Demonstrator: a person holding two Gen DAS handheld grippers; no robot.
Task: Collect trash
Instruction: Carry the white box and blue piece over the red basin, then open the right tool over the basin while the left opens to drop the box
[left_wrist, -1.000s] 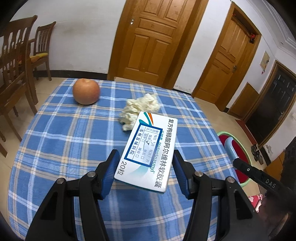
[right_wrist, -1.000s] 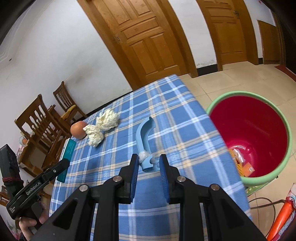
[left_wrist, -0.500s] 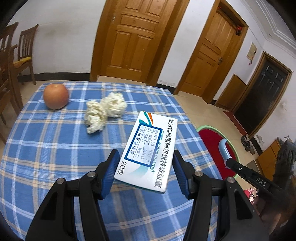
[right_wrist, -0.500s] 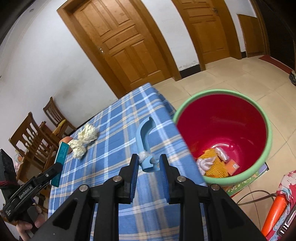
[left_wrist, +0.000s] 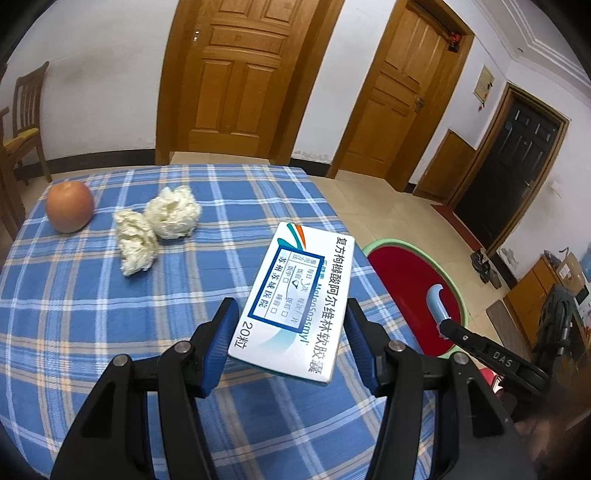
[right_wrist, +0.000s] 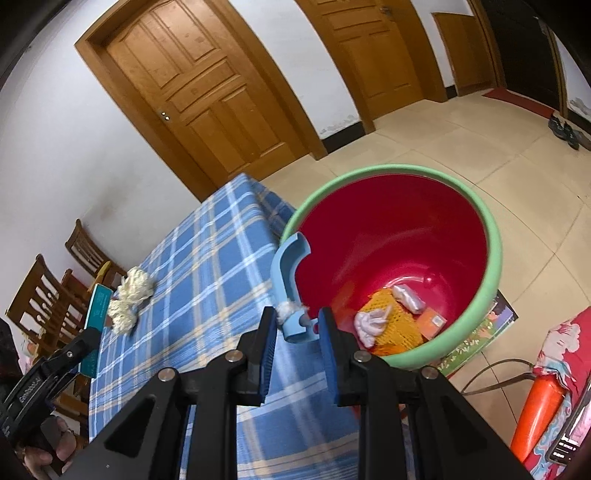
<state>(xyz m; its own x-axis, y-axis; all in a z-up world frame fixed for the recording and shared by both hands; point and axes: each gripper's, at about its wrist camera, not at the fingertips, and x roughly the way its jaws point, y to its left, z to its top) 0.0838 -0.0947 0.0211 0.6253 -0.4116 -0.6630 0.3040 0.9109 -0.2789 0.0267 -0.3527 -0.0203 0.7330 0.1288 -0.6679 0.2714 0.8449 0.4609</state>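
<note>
My left gripper is shut on a white medicine box with blue print, held tilted above the blue checked tablecloth. My right gripper is shut on the base of a curved light-blue plastic piece with a tuft of white fluff, held over the near rim of the red bin with a green rim. The bin stands on the floor right of the table. Crumpled white tissue lies on the cloth; the same tissue shows in the right wrist view.
An apple sits at the table's far left. The bin holds an orange net, white wrappers and a small orange box. Wooden chairs stand by the table. An orange object and cables lie on the floor at right.
Both grippers have swung toward the bin with their loads. The blue piece went from over the table to over the bin's rim, and the bin fills more of both views.
</note>
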